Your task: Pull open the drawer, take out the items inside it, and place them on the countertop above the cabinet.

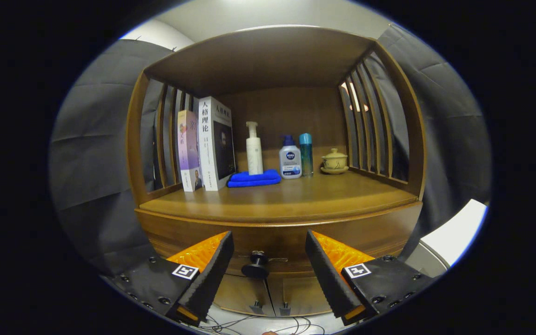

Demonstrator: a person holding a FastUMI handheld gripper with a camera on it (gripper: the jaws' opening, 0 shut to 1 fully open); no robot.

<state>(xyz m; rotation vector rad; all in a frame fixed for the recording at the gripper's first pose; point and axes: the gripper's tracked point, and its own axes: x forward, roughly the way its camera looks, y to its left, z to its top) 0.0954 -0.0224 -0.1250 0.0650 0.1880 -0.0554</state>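
You are at the first step: the drawer (277, 239) looks shut, its front flush under the worktop (277, 200), so nothing can come out of it yet. The gripper (269, 260) is lined up on the knob (255, 266), which sits between the fingers, a little nearer your left finger (210, 274) than your right. The fingers stand wide apart, and neither touches the knob; they hold nothing.

The next move calls for a short advance so the knob lies well between the pads, a small shift to centre it, then a close on the knob and a straight pull back toward you. A grip that catches only the rim of the knob may slip off as you pull.

How far the knob is ahead of the fingertips is hard to judge in this curved view; it may be a little beyond them, not level with them.

What is inside the drawer is hidden. On the worktop, at the back, stand books (205, 146), a pump bottle (254, 149) on a blue cloth (254, 178), two more bottles (296, 156) and a lidded cup (334, 161). The front of the worktop is bare wood, and the drawer's items could go there.
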